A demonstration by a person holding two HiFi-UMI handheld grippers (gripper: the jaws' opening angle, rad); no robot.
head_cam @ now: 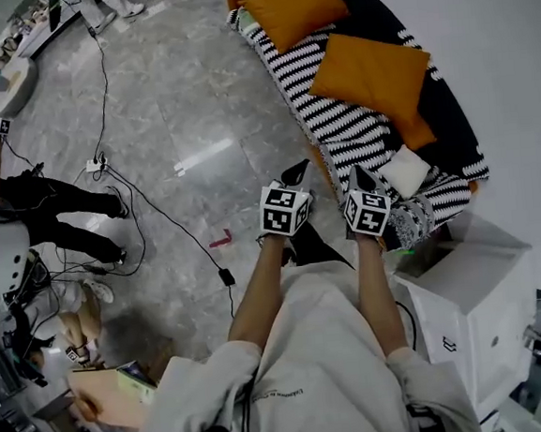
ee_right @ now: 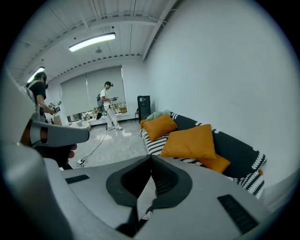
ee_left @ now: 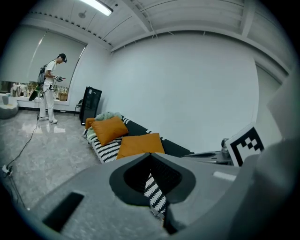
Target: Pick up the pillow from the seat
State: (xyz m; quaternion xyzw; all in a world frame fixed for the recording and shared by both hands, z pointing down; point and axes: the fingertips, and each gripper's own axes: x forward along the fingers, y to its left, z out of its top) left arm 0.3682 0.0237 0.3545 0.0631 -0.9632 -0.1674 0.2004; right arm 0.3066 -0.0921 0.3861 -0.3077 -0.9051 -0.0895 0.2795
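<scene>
Currently short of target: orange square fabric pillow (head_cam: 371, 72) on black-and-white striped sofa seat (head_cam: 338, 127), far right. Left tongs (ee_left: 150, 157), right tongs (ee_right: 151, 158) both together, empty. Advice: spread wide before reaching, clamp opposite edges, lift level.

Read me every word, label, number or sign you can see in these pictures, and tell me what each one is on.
No text here can be read.
One line of print on the person's shirt: too small to read.
A small dark mark on the white cabinet: too small to read.
The marker cubes: black-and-white squares only, no letters.
</scene>
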